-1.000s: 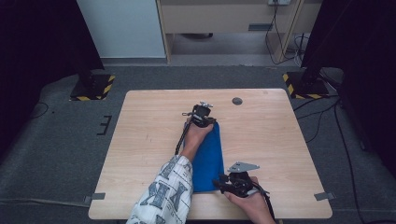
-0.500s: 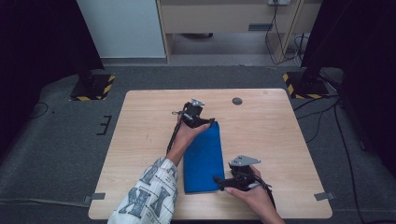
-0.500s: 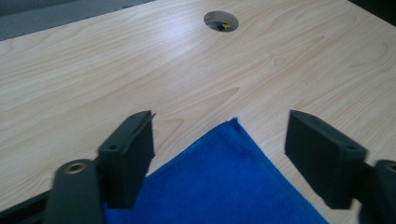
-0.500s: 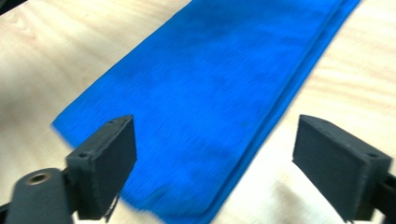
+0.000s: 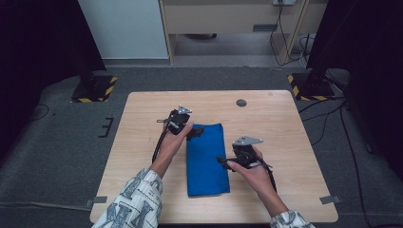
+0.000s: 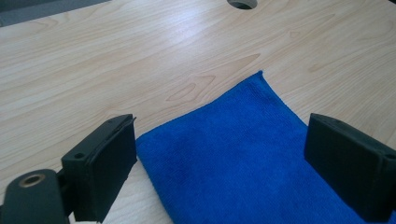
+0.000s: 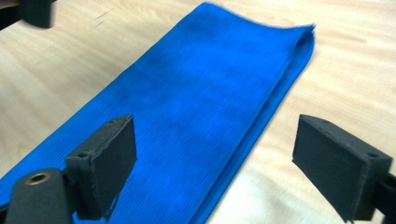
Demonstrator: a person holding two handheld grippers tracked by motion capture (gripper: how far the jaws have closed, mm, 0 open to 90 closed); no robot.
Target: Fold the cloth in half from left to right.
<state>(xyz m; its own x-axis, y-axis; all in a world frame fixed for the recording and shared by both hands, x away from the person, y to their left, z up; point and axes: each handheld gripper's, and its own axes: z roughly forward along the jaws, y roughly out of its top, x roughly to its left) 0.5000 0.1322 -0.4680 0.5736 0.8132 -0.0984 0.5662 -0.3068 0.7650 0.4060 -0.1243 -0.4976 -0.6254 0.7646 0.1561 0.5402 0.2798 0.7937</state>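
A blue cloth (image 5: 206, 159), folded into a long rectangle, lies flat in the middle of the wooden table (image 5: 142, 142). My left gripper (image 5: 195, 131) hovers at the cloth's far left corner, its jaws wide apart after just opening. In the left gripper view the left gripper (image 6: 222, 140) has the blue cloth (image 6: 243, 154) lying loose below it, untouched by the pads. My right gripper (image 5: 222, 162) stands at the cloth's right edge, also freshly opened. In the right gripper view the right gripper (image 7: 215, 140) is over the folded edge of the blue cloth (image 7: 187, 107), apart from it.
A small round hole (image 5: 241, 102) sits in the tabletop near the far edge, to the right. Bare wood lies to both sides of the cloth. Yellow-and-black striped stand feet (image 5: 95, 90) rest on the grey floor beyond the table's far corners.
Both grippers have opened and let the cloth go. The left hand has drawn to the left off the cloth's far end; the right hand has moved from the near edge farther up its right side.
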